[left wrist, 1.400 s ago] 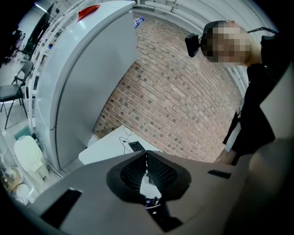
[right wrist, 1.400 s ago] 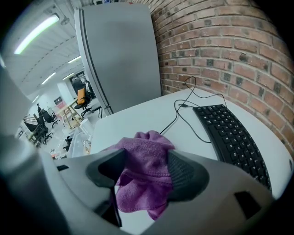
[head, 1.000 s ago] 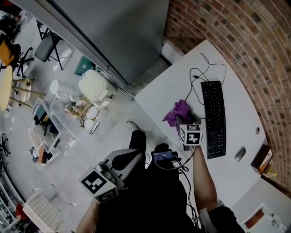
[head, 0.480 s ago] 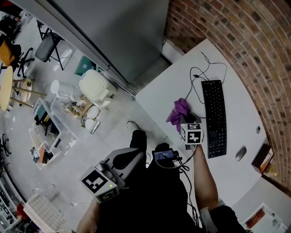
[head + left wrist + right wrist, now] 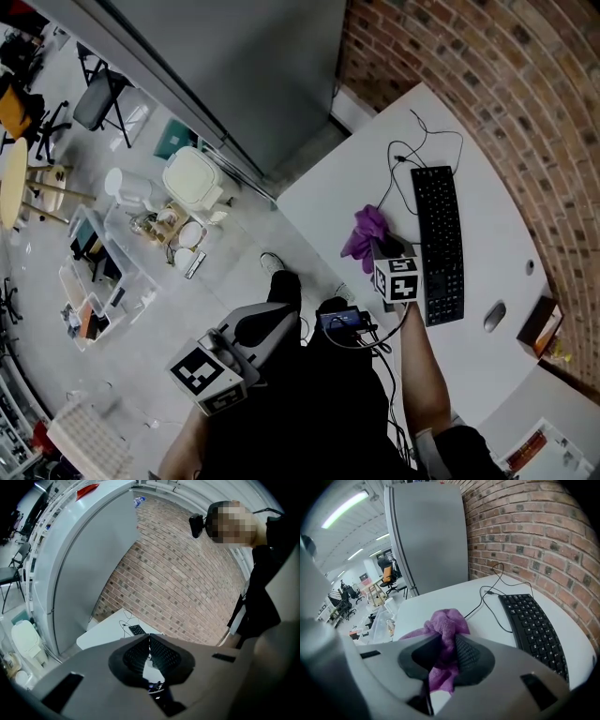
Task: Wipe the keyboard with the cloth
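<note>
Right gripper (image 5: 449, 644): the jaws have just been closing and now stand narrow, pads pressed on a bunched fold of the purple cloth (image 5: 446, 620). The cloth fills the gap between the pads, with a tail hanging below them. The rest of it is heaped on the white table (image 5: 323, 202), toward the table's left side. The black keyboard (image 5: 439, 246) lies just right of the cloth, running near to far, and neither the cloth nor this gripper touches it. Its cable (image 5: 403, 155) loops off the far end. A mouse (image 5: 494, 316) sits right of the keyboard's near end. Left gripper (image 5: 149, 638): held off the table, left of it, over the floor. Its pads meet at the tips and grip nothing.
</note>
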Action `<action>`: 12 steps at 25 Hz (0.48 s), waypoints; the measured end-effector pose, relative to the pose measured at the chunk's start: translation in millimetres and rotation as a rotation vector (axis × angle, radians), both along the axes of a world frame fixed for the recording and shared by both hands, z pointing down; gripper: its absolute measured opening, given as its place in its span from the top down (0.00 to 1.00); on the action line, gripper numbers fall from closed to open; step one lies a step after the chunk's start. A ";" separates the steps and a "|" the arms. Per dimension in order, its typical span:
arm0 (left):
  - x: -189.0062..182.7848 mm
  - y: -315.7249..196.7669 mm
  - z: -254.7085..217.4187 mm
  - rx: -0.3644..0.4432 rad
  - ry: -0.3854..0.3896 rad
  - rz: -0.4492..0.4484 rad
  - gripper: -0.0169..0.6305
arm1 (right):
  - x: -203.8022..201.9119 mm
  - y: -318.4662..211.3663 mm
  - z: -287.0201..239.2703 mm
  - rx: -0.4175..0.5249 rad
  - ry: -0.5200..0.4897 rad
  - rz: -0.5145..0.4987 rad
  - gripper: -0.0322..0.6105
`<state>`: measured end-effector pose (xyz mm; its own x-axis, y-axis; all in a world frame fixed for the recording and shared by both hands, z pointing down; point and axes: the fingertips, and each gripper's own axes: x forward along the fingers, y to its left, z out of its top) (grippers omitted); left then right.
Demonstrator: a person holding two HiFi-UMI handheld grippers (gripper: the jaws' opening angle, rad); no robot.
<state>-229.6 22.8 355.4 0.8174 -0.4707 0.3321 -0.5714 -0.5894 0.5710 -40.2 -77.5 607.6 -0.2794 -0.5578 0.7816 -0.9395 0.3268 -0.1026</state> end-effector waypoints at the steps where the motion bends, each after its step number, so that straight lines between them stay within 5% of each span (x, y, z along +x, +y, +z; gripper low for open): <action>1: 1.8 0.6 -1.0 -0.002 0.006 0.001 0.95 | -0.3 0.5 -4.0 0.007 -0.006 -0.005 0.80; 12: 31.9 11.6 -6.5 0.003 0.020 0.051 0.95 | 21.9 9.9 -47.7 0.100 -0.042 0.016 0.81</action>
<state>-197.7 34.4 348.8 0.8470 -0.4292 0.3135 -0.5287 -0.6196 0.5802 -18.3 -67.6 560.0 -0.3016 -0.6370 0.7094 -0.9401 0.3225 -0.1101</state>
